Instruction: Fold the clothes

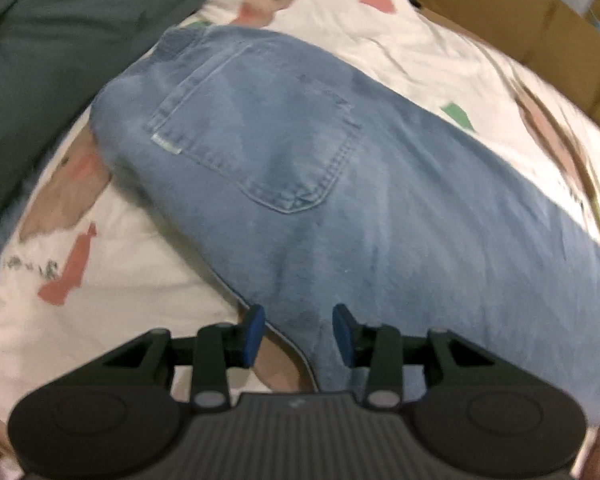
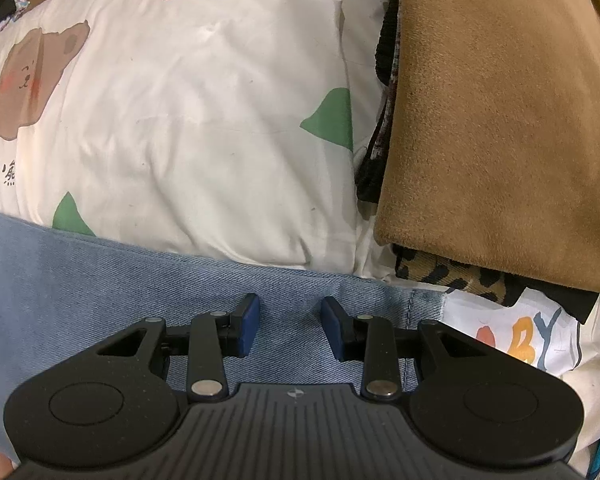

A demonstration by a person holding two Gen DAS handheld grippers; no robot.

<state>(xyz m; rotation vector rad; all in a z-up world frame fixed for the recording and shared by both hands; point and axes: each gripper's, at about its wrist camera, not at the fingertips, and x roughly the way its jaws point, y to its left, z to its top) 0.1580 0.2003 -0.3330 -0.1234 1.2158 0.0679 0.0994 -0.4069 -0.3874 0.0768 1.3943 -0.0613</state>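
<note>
Jeans (image 1: pixel 340 184) on printed bedsheet (image 2: pixel 204 112).
Left gripper (image 1: pixel 298 334) and right gripper (image 2: pixel 289 326): both released above denim; tan cloth (image 2: pixel 508 128) at 2 o'clock.

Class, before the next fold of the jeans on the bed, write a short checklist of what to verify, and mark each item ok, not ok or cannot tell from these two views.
1. Jeans lie flat on the bedsheet, back pocket up: ok.
2. Left gripper over the denim, fingers apart, nothing pinched: ok.
3. Right gripper over the leg near its hem, fingers apart: ok.
4. Fingers touching the cloth: cannot tell.
5. Landing space free: not ok, a tan cloth on a pile sits close beside the hem.
6. Both legs aligned: cannot tell.
</note>
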